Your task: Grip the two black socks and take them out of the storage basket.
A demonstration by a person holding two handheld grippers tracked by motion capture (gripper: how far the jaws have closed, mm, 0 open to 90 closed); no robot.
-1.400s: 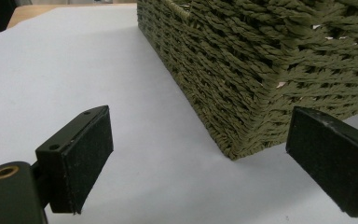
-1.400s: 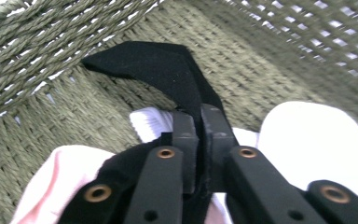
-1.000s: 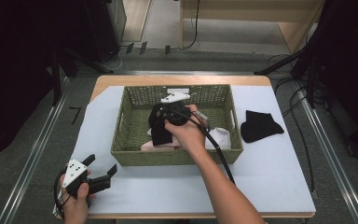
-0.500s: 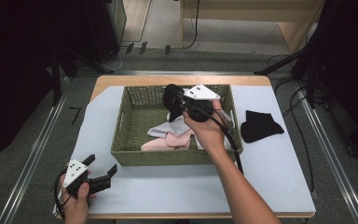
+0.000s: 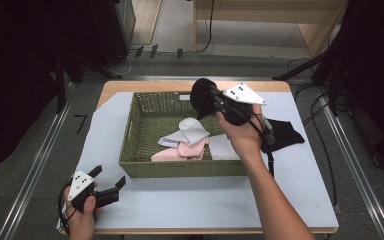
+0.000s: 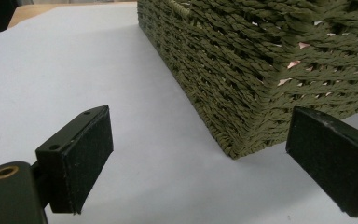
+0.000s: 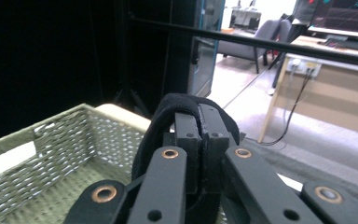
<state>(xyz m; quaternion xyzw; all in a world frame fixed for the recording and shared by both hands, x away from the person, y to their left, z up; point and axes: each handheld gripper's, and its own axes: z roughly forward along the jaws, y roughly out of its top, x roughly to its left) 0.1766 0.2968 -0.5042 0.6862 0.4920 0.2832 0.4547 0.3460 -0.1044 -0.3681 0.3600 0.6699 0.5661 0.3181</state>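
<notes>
Black cloth lifted over the basket

The right tool point(image 5: 211, 95) is clamped on a black cloth point(image 5: 201, 96) above the woven basket's point(image 5: 180, 167) far rim; the left tool point(image 5: 111, 184) rests spread wide on the table point(image 5: 190, 205) near the basket's corner.

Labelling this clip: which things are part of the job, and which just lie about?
In use:
right gripper, shut on a black cloth piece
green woven basket
pink and white cloth pieces
black cloth on table

Idle:
left gripper, open
white table cover
</notes>
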